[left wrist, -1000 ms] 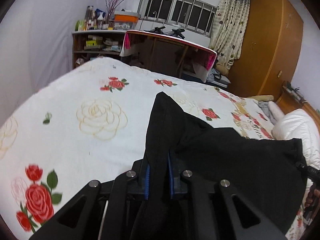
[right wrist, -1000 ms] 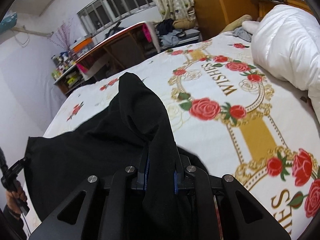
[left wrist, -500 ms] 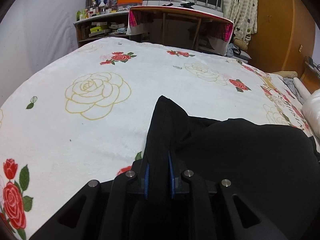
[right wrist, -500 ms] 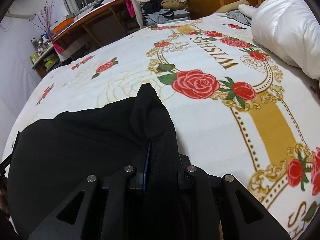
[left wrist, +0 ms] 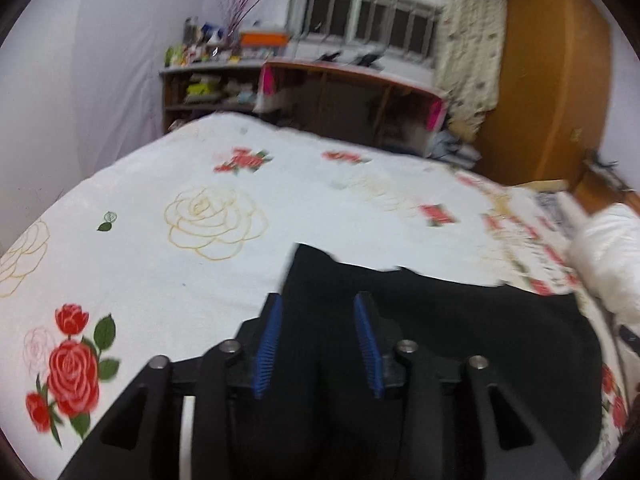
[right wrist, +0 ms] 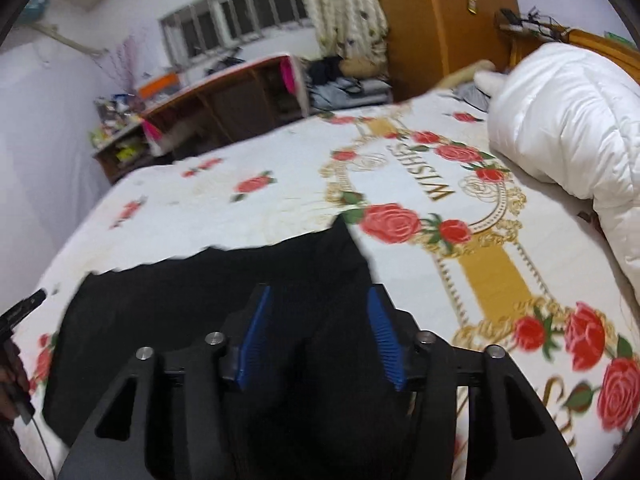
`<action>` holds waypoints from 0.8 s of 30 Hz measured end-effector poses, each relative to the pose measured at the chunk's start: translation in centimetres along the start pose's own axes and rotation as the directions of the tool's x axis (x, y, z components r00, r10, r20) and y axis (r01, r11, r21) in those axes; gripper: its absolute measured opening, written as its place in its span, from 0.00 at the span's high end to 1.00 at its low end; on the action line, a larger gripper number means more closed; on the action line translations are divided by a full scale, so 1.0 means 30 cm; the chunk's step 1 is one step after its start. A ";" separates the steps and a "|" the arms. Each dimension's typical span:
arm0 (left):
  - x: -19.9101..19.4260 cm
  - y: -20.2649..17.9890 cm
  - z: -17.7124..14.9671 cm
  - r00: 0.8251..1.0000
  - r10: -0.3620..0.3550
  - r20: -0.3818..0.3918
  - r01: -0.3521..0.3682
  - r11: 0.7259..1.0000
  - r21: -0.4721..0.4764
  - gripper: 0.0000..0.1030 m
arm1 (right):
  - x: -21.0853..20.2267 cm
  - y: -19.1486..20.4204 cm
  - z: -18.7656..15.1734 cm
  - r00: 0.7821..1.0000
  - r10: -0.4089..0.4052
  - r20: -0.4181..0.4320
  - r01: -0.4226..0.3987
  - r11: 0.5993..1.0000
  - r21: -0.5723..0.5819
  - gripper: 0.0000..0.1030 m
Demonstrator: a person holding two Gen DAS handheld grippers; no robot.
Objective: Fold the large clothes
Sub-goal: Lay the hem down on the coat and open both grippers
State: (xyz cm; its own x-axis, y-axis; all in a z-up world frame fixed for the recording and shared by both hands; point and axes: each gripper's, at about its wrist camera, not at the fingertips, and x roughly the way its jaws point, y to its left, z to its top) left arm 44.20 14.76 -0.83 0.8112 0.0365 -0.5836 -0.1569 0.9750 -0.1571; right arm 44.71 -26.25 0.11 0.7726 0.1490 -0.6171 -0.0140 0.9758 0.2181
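A large black garment (left wrist: 460,320) lies flat on the rose-print bedspread (left wrist: 200,272); it also shows in the right wrist view (right wrist: 208,300). My left gripper (left wrist: 318,304) is open above the garment's left corner, blue pads apart, holding nothing. My right gripper (right wrist: 316,296) is open above the garment's right corner (right wrist: 344,232), also empty. The near part of the garment is hidden behind both grippers.
A white duvet (right wrist: 568,128) is bundled at the bed's right side. A wooden desk (left wrist: 352,96) and cluttered shelf (left wrist: 204,88) stand beyond the bed's far edge. An orange wardrobe (left wrist: 548,80) stands at the back right.
Both grippers have opened and let go of the black garment's corners. The garment now lies flat on the bed, and both grippers have lifted back a little.
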 end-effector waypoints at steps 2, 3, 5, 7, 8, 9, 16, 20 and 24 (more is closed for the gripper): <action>-0.073 -0.067 -0.068 0.999 -0.049 0.013 0.049 0.998 0.027 0.54 | -0.040 0.068 -0.081 1.000 0.023 -0.002 -0.023 0.999 -0.026 0.50; -0.087 -0.099 -0.096 0.998 -0.070 0.005 0.070 0.997 0.040 0.54 | -0.039 0.095 -0.109 1.000 0.024 -0.006 -0.024 0.999 -0.040 0.50; -0.094 -0.178 -0.170 0.995 -0.101 -0.021 0.102 0.991 0.082 0.54 | -0.019 0.151 -0.178 0.999 0.021 -0.027 -0.023 0.997 -0.079 0.50; -0.061 -0.230 -0.220 0.992 -0.115 -0.058 0.121 0.988 0.101 0.54 | 0.020 0.179 -0.221 0.998 0.016 -0.056 -0.022 0.994 -0.110 0.50; -0.032 -0.254 -0.242 0.991 -0.107 -0.083 0.117 0.986 0.117 0.54 | 0.039 0.188 -0.236 0.998 -0.002 -0.060 -0.005 0.992 -0.128 0.50; 0.013 -0.271 -0.267 0.991 -0.082 -0.109 0.097 0.985 0.141 0.54 | 0.059 0.193 -0.246 0.998 -0.021 -0.057 0.012 0.989 -0.149 0.50; 0.185 -0.253 -0.285 0.993 -0.010 -0.117 0.027 0.990 0.140 0.52 | 0.242 0.146 -0.228 0.987 -0.094 -0.134 0.064 0.976 -0.207 0.49; 0.223 -0.255 -0.267 0.989 -0.010 -0.147 0.029 0.992 0.127 0.52 | 0.278 0.130 -0.218 0.984 -0.096 -0.150 0.068 0.981 -0.181 0.49; 0.155 -0.232 -0.220 0.987 -0.004 -0.162 0.024 0.992 0.124 0.52 | 0.209 0.120 -0.160 0.987 -0.081 -0.142 0.057 0.985 -0.166 0.49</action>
State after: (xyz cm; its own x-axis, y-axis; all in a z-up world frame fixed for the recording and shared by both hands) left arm 45.33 6.70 -7.71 0.7101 -0.0033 -0.7041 -0.0659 0.9953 -0.0712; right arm 46.46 -21.02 -6.60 0.6731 0.0912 -0.7339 -0.0752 0.9957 0.0547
